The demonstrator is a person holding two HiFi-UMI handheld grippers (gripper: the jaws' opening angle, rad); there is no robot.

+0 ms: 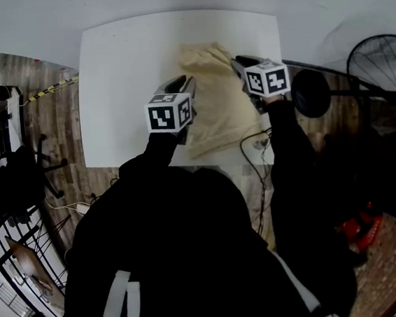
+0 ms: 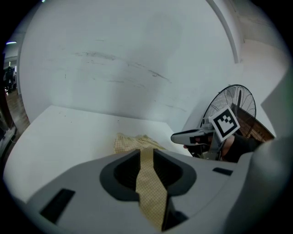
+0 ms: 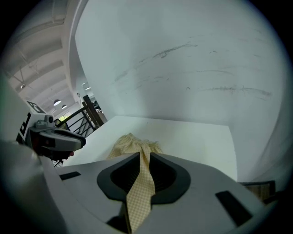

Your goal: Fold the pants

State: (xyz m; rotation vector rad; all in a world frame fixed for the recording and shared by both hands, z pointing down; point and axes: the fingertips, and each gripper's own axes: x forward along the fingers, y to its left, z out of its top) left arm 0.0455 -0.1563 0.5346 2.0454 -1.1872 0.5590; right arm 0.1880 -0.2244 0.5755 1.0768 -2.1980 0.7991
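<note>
Both pinch cloth now: the left gripper (image 2: pixel 146 155) and the right gripper (image 3: pixel 143 157) each clamp a strip of the yellow pants (image 1: pixel 214 100) between their jaws, the rest lying just ahead on the table (image 1: pixel 123 78).

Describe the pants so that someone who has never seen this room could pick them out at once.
Find the white table against the white wall. On its right half lie the pants, a pale yellow, finely checked cloth, pinched by the left hand-held gripper and the right hand-held gripper. They are the only cloth and the only coloured thing on that top.
</note>
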